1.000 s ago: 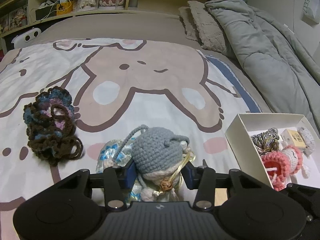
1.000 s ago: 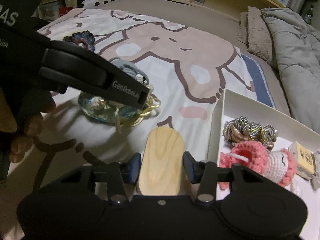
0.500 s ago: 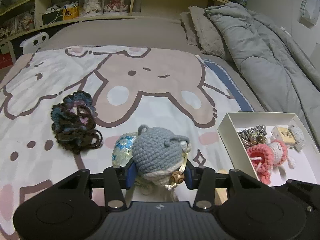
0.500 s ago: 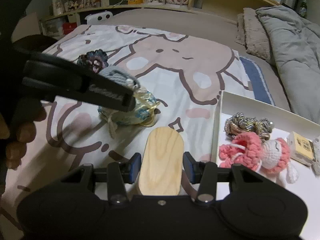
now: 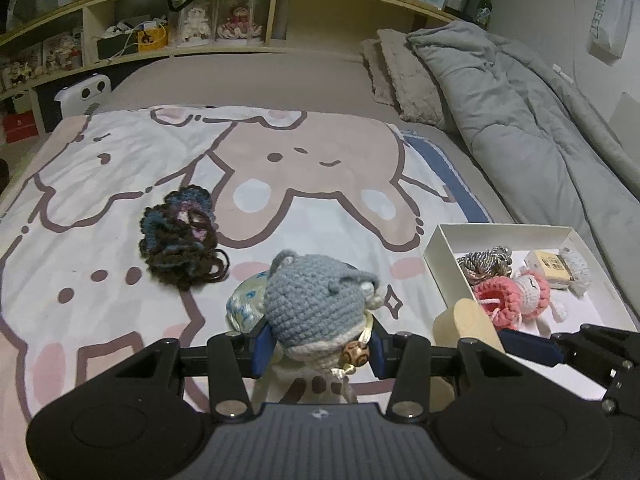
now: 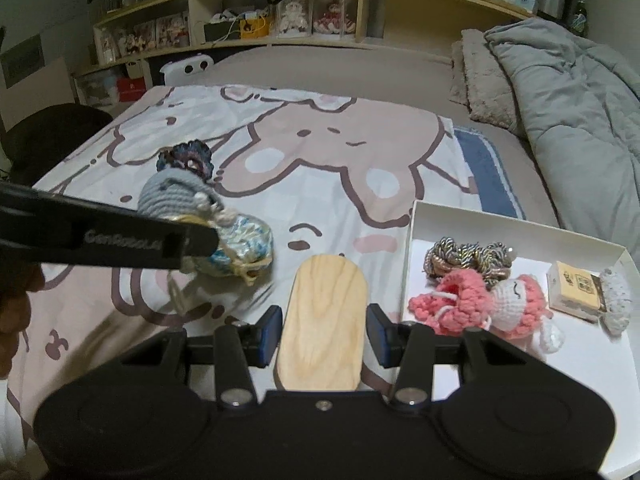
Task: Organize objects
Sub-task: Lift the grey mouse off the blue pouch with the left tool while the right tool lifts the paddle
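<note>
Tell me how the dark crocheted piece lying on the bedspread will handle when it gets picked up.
The dark crocheted piece will probably be floppy: it lies in a slumped, ruffled heap on the bedspread, with loose yarn loops at one edge. It looks light, being open yarn work. Those loops may snag or dangle from the tongs. Rolling or slipping seems unlikely on soft fabric.

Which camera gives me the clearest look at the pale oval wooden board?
The right wrist view: the pale oval wooden board faces the camera flat between the right gripper fingers, grain visible. The left wrist view shows only its rounded end, edge-on, beside the white box.
</note>
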Motion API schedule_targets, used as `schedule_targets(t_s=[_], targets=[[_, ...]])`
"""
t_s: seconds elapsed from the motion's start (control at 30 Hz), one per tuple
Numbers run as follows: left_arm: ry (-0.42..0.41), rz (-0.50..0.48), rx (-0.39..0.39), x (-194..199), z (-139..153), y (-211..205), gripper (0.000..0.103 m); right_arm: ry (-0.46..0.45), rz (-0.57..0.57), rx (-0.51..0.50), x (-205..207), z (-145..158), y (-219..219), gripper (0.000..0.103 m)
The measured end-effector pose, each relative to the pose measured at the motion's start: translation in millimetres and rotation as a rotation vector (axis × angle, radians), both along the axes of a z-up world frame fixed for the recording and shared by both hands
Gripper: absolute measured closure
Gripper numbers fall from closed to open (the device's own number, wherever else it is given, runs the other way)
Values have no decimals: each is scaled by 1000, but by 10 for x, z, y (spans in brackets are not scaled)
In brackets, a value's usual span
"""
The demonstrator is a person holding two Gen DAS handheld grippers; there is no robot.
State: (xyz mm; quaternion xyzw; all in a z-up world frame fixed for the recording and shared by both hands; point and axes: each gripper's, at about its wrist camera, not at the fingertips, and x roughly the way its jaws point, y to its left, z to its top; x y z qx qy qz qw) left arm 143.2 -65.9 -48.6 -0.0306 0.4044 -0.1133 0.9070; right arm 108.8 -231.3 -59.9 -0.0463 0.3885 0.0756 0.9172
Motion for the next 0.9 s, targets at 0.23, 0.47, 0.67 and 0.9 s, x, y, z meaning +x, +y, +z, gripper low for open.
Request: schedule_targets(t_s=[0.23,0.47,0.67,0.9], targets=[[0,6,10,-194,78,141,56,-10,0,18,-104,61,-27,56],[67,-24,58,-335,-39,299,55,1,1,18,-167,36,-49,56],[183,-46,97,-459,-285,415,55,15,7,18,-174,-6,-49,56],[261,1,84,-512,-484,536,47,26,12,24,-169,-34,-52,56]])
